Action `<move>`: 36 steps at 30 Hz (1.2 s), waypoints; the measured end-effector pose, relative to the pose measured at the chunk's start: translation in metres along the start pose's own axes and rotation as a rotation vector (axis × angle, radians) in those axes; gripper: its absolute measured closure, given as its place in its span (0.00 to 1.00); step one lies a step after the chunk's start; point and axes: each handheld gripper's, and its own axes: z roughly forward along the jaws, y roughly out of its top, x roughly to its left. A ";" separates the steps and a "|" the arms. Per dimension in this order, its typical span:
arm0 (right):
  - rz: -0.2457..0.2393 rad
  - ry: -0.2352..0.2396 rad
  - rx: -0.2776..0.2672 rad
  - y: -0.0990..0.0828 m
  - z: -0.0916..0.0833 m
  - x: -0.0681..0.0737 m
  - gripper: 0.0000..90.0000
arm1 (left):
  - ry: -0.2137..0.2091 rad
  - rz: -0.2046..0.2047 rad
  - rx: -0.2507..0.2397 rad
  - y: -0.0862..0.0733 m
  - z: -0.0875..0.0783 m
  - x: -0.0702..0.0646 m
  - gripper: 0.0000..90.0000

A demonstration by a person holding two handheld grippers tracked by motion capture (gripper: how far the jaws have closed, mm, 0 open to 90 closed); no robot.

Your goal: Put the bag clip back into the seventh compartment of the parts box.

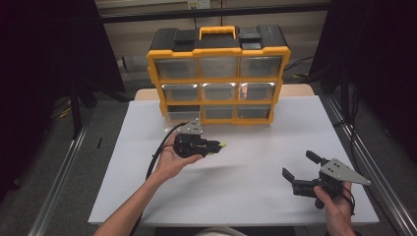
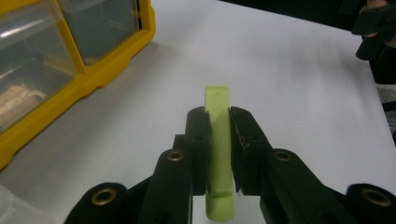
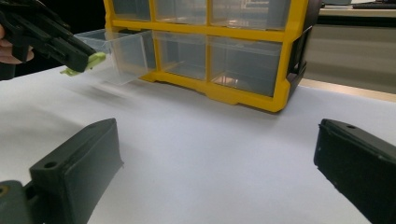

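Your left gripper [image 1: 212,146] has its jaws clamped on a thin green clip [image 2: 218,140], held above the surface just in front of the organizer [image 1: 219,73] at the far edge. The grip sits on the clip's flat sides with both ends sticking out, so a twist of your wrist could pivot it loose. The bottom-left drawer [image 3: 119,53] stands pulled out beside you; swing carelessly and you knock it. Your right gripper [image 1: 301,172] waits, jaws wide, near the right corner of the near edge.

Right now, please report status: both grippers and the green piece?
Left gripper shut on green plastic piece, above table. Right gripper open, empty. Bottom-left drawer pulled open; path clear.
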 end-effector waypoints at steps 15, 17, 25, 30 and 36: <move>-0.016 -0.001 -0.004 0.000 -0.002 0.000 0.00 | 0.025 0.020 -0.080 0.016 -0.033 -0.005 0.87; -0.016 -0.005 -0.007 0.000 -0.001 0.001 0.00 | 0.031 0.039 -0.080 0.019 -0.039 -0.004 0.87; -0.017 -0.003 -0.007 0.000 -0.001 0.001 0.00 | 0.043 0.022 -0.089 0.018 -0.047 0.001 0.87; -0.017 0.001 -0.006 0.000 -0.002 0.000 0.00 | 0.049 0.018 -0.092 0.022 -0.055 0.002 0.87; -0.017 -0.002 -0.008 0.000 -0.002 0.001 0.00 | 0.067 0.019 -0.089 0.025 -0.068 0.004 0.87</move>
